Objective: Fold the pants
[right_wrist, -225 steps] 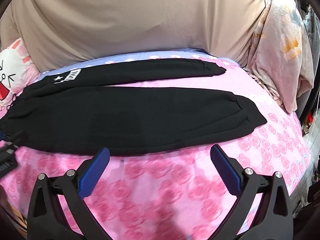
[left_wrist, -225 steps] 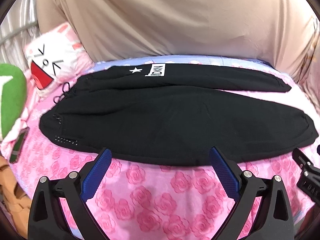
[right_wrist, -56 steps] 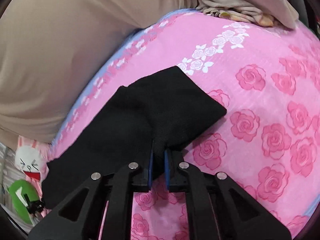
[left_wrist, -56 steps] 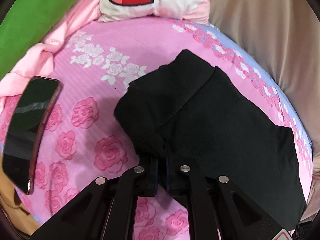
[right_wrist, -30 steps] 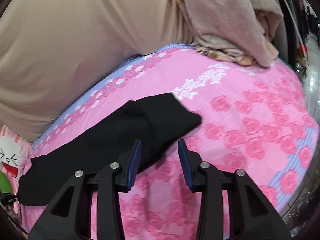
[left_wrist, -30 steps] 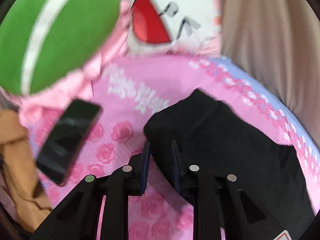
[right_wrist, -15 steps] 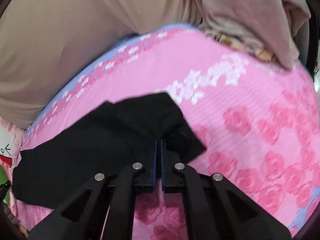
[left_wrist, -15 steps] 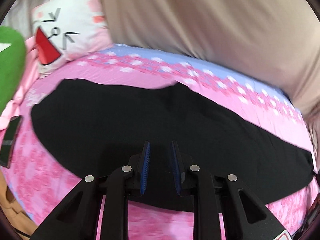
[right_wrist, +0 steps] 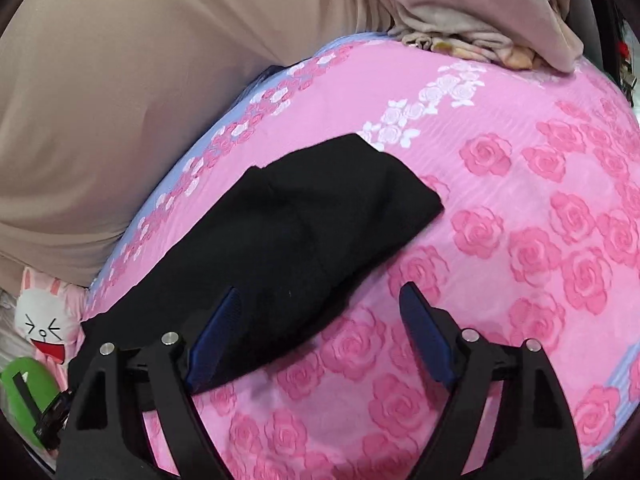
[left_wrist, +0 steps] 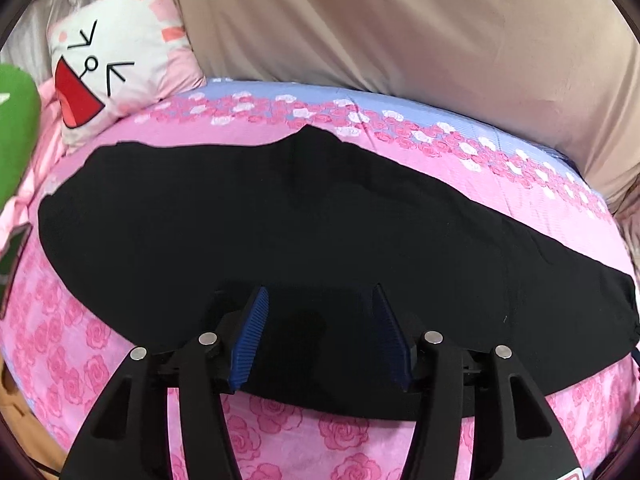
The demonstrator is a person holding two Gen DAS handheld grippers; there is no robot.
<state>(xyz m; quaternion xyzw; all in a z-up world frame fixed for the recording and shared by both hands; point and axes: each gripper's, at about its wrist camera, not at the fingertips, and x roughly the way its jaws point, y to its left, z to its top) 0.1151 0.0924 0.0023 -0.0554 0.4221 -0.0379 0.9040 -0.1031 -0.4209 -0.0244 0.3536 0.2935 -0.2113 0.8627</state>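
Note:
The black pants (left_wrist: 312,216) lie flat on the pink rose bedsheet (left_wrist: 100,336), folded lengthwise into one long band from left to right. My left gripper (left_wrist: 318,300) is open and empty, hovering over the near edge of the pants at mid-length. In the right wrist view the leg-cuff end of the pants (right_wrist: 320,216) lies on the sheet. My right gripper (right_wrist: 320,300) is open and empty, its left blue pad over the near edge of the cuff end.
A white cartoon-face pillow (left_wrist: 112,64) and a green cushion (left_wrist: 12,128) sit at the left. A beige curtain (left_wrist: 400,24) hangs behind the bed. A phone (left_wrist: 12,256) lies at the left edge. A crumpled beige cloth (right_wrist: 480,12) lies at the far right.
Both grippers have opened; the right one has let go of the cuff end. The left gripper has swung from the waist end to the middle of the pants.

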